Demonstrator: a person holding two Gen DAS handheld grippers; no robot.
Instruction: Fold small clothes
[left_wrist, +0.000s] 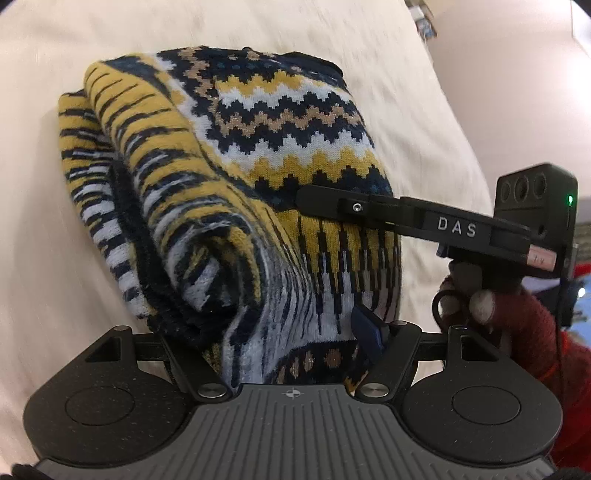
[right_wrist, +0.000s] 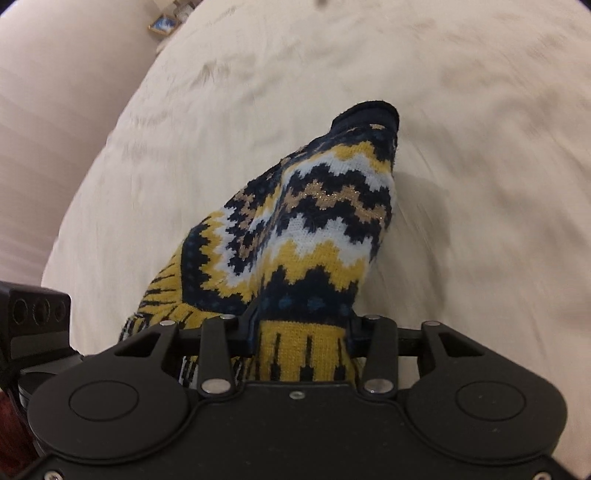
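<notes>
A knitted garment (left_wrist: 258, 155) with navy, yellow, white and tan zigzags lies bunched on a cream bedsheet (left_wrist: 55, 55). My left gripper (left_wrist: 280, 343) is shut on its near edge; fabric fills the gap between the fingers. My right gripper (right_wrist: 301, 332) is shut on another part of the garment (right_wrist: 314, 221), which rises in a peak ahead of it. The right gripper also shows in the left wrist view (left_wrist: 314, 201), coming in from the right, its finger lying against the knit.
The cream sheet (right_wrist: 443, 110) spreads all around the garment. A pale wall (right_wrist: 55, 74) lies beyond the bed's edge. A gloved hand in a red sleeve (left_wrist: 517, 314) holds the right gripper's handle. Small framed items (right_wrist: 162, 24) sit far off.
</notes>
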